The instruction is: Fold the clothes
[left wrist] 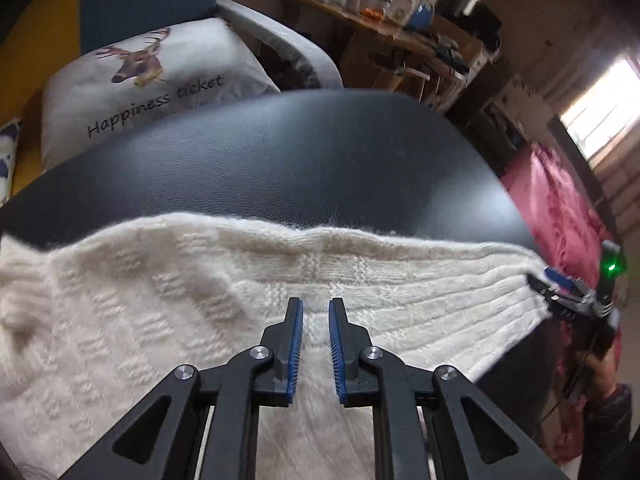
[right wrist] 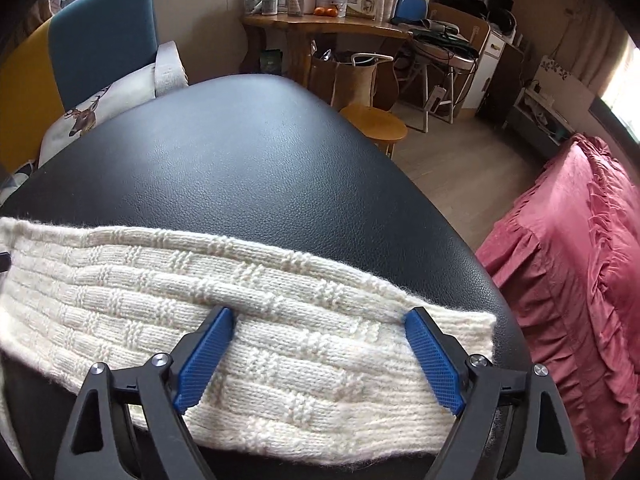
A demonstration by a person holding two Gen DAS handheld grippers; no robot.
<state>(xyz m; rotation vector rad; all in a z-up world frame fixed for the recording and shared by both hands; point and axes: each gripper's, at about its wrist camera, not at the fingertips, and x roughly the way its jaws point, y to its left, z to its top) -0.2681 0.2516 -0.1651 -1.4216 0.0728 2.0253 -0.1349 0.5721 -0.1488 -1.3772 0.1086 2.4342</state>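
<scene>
A cream knitted sweater (left wrist: pixel 168 320) lies spread on a black leather table (left wrist: pixel 280 160). My left gripper (left wrist: pixel 316 308) hovers just over the sweater's body with its blue pads a narrow gap apart, nothing between them. In the right wrist view a long knitted part of the sweater (right wrist: pixel 280 320), perhaps a sleeve, stretches across the black table (right wrist: pixel 260 160). My right gripper (right wrist: pixel 320 320) is wide open, its jaws straddling that part near its right end. The right gripper also shows in the left wrist view (left wrist: pixel 560 284) at the sweater's far right end.
A deer-print cushion (left wrist: pixel 152 80) sits on a sofa beyond the table. A pink ruffled bedspread (right wrist: pixel 568 260) lies to the right. A small round wooden stool (right wrist: pixel 374 122) and a cluttered wooden desk (right wrist: pixel 328 24) stand behind the table.
</scene>
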